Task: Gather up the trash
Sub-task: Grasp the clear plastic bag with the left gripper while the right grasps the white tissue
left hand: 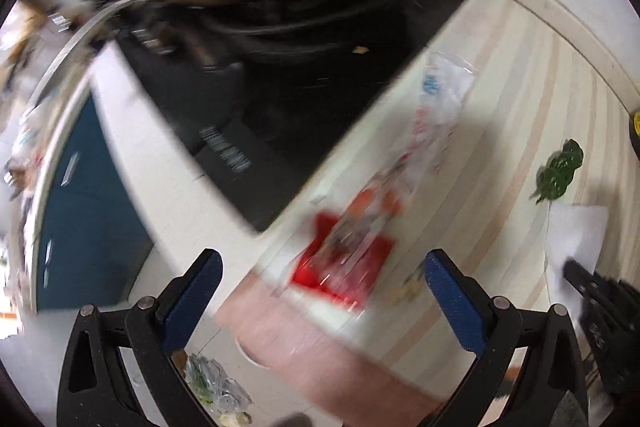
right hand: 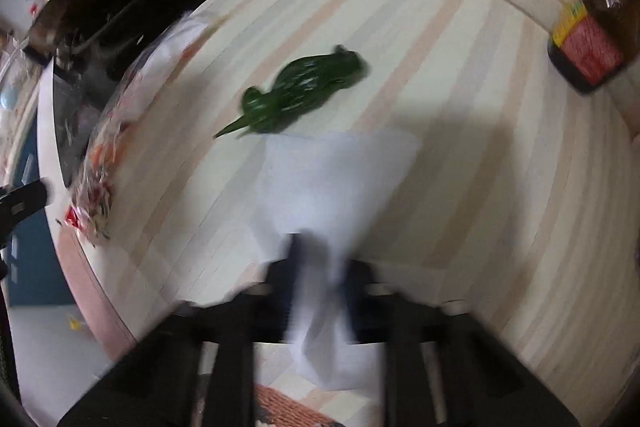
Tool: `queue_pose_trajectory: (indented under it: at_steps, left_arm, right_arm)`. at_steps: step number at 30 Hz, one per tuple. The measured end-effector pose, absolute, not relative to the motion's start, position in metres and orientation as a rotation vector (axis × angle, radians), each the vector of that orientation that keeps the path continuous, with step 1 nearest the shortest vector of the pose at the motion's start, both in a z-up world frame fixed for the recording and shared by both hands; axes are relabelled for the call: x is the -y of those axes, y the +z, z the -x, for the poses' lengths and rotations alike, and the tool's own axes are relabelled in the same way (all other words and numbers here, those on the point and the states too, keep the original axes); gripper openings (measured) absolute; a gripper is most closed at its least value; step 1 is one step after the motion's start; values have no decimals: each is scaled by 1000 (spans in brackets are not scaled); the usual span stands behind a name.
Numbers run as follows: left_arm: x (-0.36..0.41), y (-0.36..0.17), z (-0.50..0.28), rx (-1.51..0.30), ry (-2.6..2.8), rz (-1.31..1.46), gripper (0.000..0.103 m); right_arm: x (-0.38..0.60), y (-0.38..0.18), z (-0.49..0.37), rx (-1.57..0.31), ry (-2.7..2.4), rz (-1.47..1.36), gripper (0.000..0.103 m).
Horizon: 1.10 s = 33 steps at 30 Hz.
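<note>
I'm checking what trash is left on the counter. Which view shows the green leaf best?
The right wrist view: the green leaf lies near the middle of the frame, large and whole, just beyond the white paper. The left wrist view shows the leaf small, near its right edge.

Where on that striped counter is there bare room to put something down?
Bare striped counter lies between the green leaf, the brown sauce bottle and the white paper sheet. It is crowded on the left: the crinkled clear plastic wrapper lies beside the black cooktop.
</note>
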State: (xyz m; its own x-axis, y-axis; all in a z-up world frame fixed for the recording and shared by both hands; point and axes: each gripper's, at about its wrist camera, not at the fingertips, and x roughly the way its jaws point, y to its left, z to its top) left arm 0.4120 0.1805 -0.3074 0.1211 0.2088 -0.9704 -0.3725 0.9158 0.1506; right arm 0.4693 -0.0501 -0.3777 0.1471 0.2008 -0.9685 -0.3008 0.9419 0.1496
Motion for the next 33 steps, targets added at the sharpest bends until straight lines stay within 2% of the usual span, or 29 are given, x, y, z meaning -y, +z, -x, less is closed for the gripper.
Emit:
queue_pose_trajectory:
  at_steps: [2, 3, 5, 6, 8, 9, 10, 11, 12, 21, 26, 33]
  left_arm:
    - [-182, -324, -433, -1421, 358, 169, 100]
    - [-183, -330, -439, -1435, 339, 175, 92]
    - [-181, -344, -456, -1468, 272, 200, 83]
    - [-180, -348, -461, -1477, 255, 202, 76]
    - [-176, -357, -472, -1498, 221, 195, 54]
    - [-175, -357, -474, -1492, 203, 214, 40]
    - [-175, -354, -476, -1485, 200, 226, 16]
    - [-175, -352, -477, -1489, 197, 227, 4]
    - [-175, -349, -477, -1488, 187, 239, 1]
    - [-185, -277, -423, -1315, 241, 368, 0]
    - [-211, -236, -360, -1200, 358, 424, 0]
    - [-240, -215, -257, -1125, 556, 483, 0]
  right_arm:
    - [66, -378, -475, -1387, 349, 33, 2]
    - [73, -378, -477, -1389, 343, 19, 2]
    - [90, -379, -482, -1400, 330, -25, 2]
    - [96, -383, -486, -1405, 328, -39, 2]
    - [106, -383, -488, -1408, 315, -59, 2]
    - [110, -384, -489, -1408, 312, -65, 2]
    - [113, -384, -494, -1409, 311, -71, 2]
    - [114, -383, -494, -1407, 310, -75, 2]
    - [114, -381, -495, -1404, 311, -82, 2]
    - [97, -346, -490, -1335, 385, -108, 2]
    - [92, -320, -488, -1300, 447, -119, 2]
    - [48, -289, -458, -1282, 601, -58, 2]
